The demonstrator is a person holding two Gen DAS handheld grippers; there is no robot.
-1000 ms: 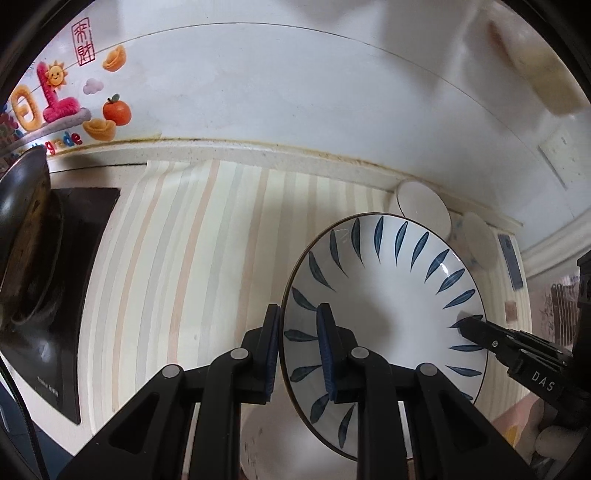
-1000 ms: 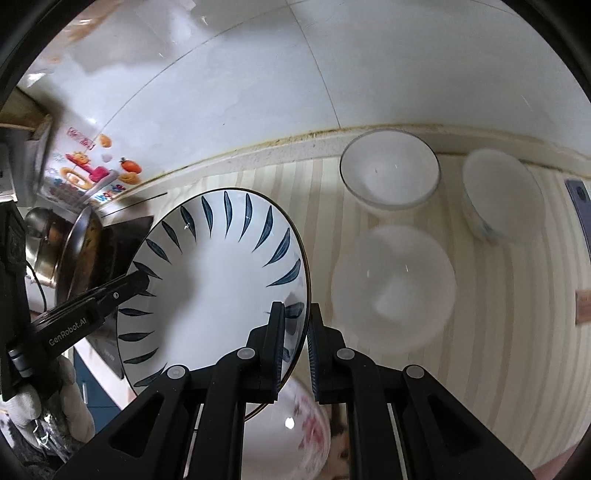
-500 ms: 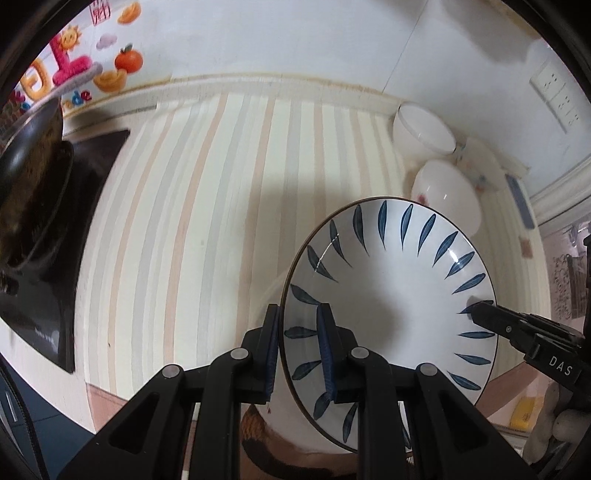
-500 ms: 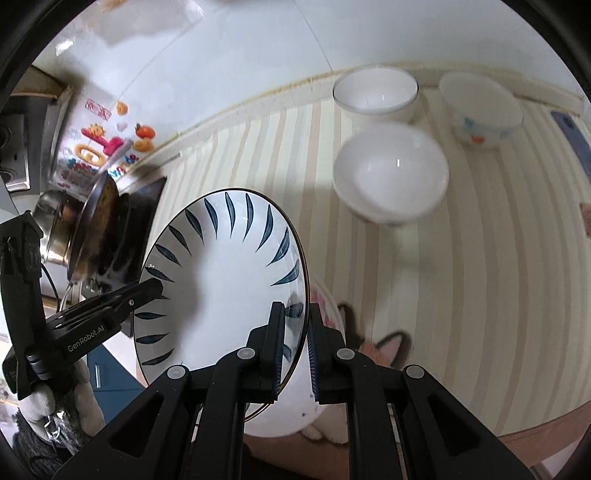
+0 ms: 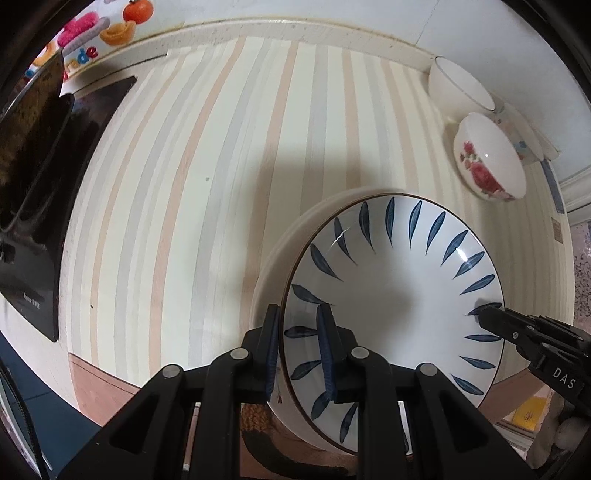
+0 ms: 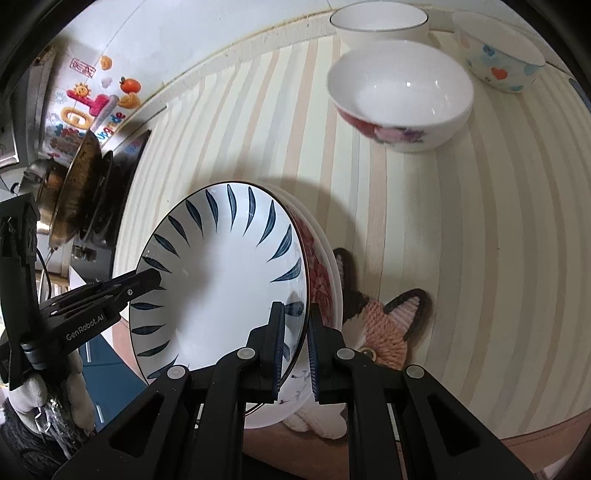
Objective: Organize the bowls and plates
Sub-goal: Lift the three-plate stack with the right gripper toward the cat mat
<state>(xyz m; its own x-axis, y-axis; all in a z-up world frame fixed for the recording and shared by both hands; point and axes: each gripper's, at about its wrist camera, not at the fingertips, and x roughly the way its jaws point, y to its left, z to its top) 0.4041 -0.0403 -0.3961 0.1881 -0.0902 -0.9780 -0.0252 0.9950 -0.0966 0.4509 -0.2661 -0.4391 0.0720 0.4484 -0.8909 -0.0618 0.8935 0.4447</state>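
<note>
A white plate with blue leaf marks (image 5: 399, 295) is held by both grippers. My left gripper (image 5: 299, 354) is shut on its left rim; my right gripper (image 6: 294, 347) is shut on its right rim. The plate (image 6: 221, 280) sits low over a white plate with red flowers (image 6: 321, 280), whose rim shows beneath it in the left wrist view (image 5: 273, 266). I cannot tell whether they touch. The right gripper's fingers (image 5: 495, 319) show at the plate's far edge in the left wrist view; the left gripper's fingers (image 6: 140, 280) show in the right wrist view.
A floral bowl (image 6: 402, 96), a plain white bowl (image 6: 380, 22) and a bowl with hearts (image 6: 498, 62) stand at the back right of the striped counter (image 5: 184, 184). A cat-shaped knitted mat (image 6: 384, 328) lies under the plates. A dark stove and pan (image 6: 81, 184) stand at the left.
Both grippers have lowered the blue-leaf plate toward the counter, down over the flowered plate. The bowls now appear higher and farther in view.
</note>
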